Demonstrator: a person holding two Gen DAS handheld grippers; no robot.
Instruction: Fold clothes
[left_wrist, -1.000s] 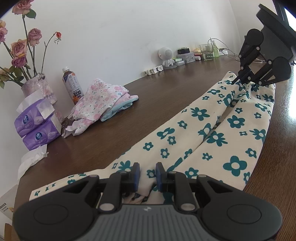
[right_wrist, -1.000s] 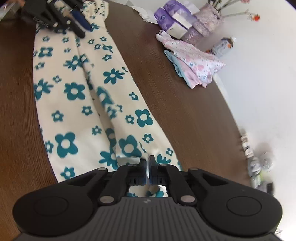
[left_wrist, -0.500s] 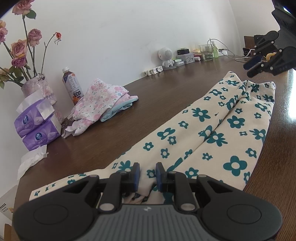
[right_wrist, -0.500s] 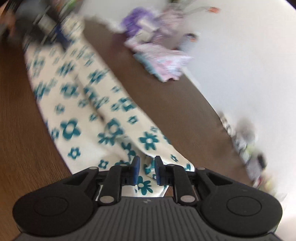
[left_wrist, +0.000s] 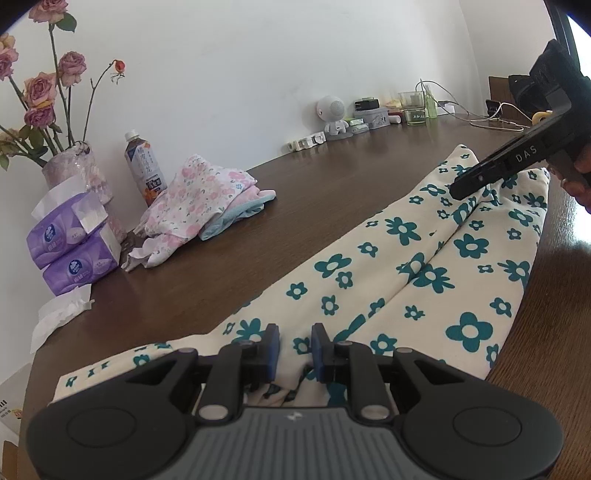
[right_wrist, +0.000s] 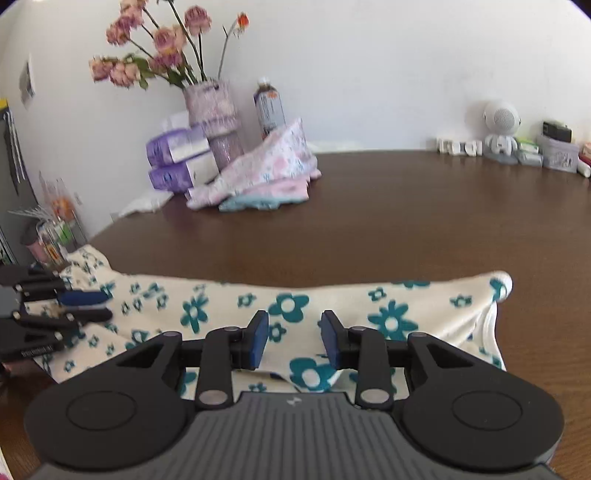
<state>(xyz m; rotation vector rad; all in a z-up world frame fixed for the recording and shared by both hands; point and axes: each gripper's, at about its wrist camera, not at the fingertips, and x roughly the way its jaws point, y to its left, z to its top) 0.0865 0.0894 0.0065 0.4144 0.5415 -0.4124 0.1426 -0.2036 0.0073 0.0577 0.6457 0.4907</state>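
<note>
Cream trousers with teal flowers (left_wrist: 424, 266) lie stretched along the brown table (left_wrist: 295, 206). My left gripper (left_wrist: 294, 347) is shut on a bunched end of them, cloth pinched between its blue pads. In the right wrist view the same trousers (right_wrist: 388, 306) run across the frame, and my right gripper (right_wrist: 294, 339) hovers open just above them, holding nothing. Its black finger (left_wrist: 480, 179) shows over the far end in the left wrist view, with a hand behind it. The left gripper (right_wrist: 88, 306) appears at the left edge of the right wrist view.
A folded pile of pink floral clothes (left_wrist: 199, 199) lies near the wall beside a drink bottle (left_wrist: 144, 170), a vase of roses (left_wrist: 77, 173) and purple tissue packs (left_wrist: 70, 243). Small gadgets and cables (left_wrist: 369, 118) line the back right. Crumpled tissue (left_wrist: 59, 314) sits at left.
My right gripper let go of the trousers' far end, opened wide, lifted and swung round to face the wall. The left gripper has kept its hold and not moved.
</note>
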